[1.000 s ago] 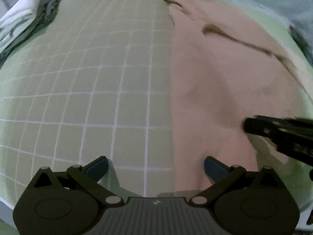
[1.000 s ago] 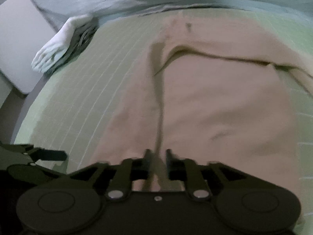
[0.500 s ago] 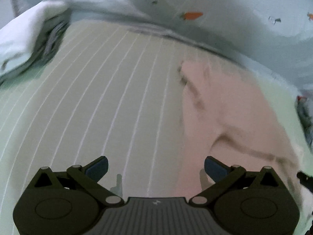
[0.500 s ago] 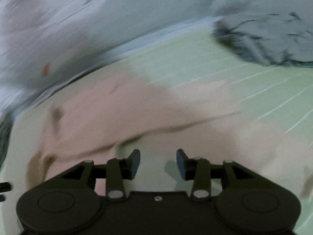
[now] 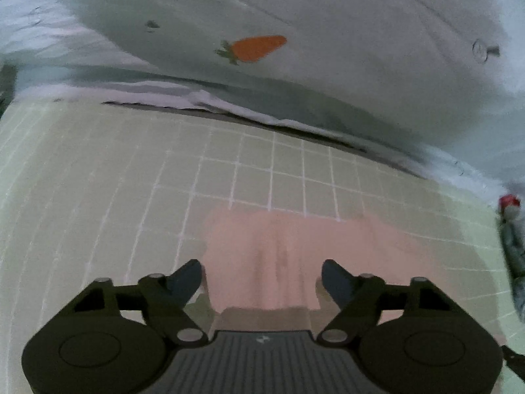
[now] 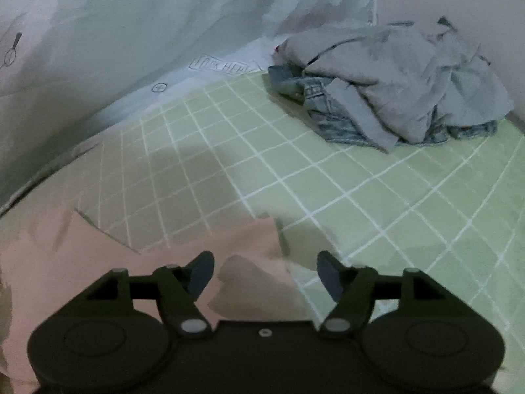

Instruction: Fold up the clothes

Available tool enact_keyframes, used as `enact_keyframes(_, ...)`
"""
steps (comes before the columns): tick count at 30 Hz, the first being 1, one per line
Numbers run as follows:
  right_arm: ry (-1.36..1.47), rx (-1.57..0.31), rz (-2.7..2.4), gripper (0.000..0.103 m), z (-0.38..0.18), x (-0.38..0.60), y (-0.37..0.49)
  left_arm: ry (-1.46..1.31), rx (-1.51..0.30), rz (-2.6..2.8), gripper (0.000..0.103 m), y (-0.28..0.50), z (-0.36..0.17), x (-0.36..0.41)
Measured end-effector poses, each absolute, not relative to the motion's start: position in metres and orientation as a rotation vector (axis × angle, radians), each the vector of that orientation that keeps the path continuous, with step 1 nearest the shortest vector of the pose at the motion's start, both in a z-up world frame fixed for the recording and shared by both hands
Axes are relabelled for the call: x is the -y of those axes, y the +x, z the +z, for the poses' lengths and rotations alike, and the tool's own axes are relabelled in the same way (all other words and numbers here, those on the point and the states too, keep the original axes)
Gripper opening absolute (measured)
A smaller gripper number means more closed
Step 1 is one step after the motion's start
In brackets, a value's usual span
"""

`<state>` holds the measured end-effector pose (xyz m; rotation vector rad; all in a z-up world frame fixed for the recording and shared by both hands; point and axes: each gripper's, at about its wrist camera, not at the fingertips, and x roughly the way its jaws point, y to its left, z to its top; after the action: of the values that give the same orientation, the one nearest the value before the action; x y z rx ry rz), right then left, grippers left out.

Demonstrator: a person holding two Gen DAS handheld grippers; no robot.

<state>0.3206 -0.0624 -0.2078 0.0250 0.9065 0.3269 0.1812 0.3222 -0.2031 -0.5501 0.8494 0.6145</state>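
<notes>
A pink garment (image 5: 279,252) lies flat on the green grid mat (image 5: 98,180). In the left wrist view my left gripper (image 5: 262,279) hangs over the garment's far edge. Its jaws are closing with the cloth between them, and the pads do not press on it. In the right wrist view the same pink garment (image 6: 147,262) fills the lower left, with a corner reaching under my right gripper (image 6: 265,271). That gripper's jaws are opening and grip nothing; the pink corner lies beneath and between its fingers.
A heap of grey and denim clothes (image 6: 393,92) sits on the mat (image 6: 361,197) at the far right. A pale sheet with a carrot print (image 5: 259,47) rises behind the mat. Dark clothing (image 5: 512,239) shows at the right edge.
The right gripper let go of the pink fold it pinched, opened and swung right toward the clothes heap. The left gripper travelled to the garment's far edge and its jaws narrowed.
</notes>
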Motion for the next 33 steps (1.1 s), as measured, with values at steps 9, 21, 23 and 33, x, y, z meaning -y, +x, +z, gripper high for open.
enact_keyframes(9, -0.056, -0.881, 0.381, 0.005, -0.21, 0.055, 0.321, -0.598, -0.88, 0.648, 0.015, 0.179, -0.218, -0.336)
enact_keyframes(21, 0.002, -0.624, 0.404, 0.004, -0.144, 0.049, 0.331, -0.626, -0.748, 0.656, 0.014, 0.18, -0.17, -0.346)
enact_keyframes(23, -0.024, -0.614, 0.412, 0.004, -0.144, 0.041, 0.335, -0.637, -0.754, 0.678, 0.014, 0.185, -0.174, -0.348)
enact_keyframes(33, -0.097, -0.694, 0.426, 0.004, -0.178, 0.017, 0.356, -0.629, -0.855, 0.754, 0.025, 0.204, -0.222, -0.369)
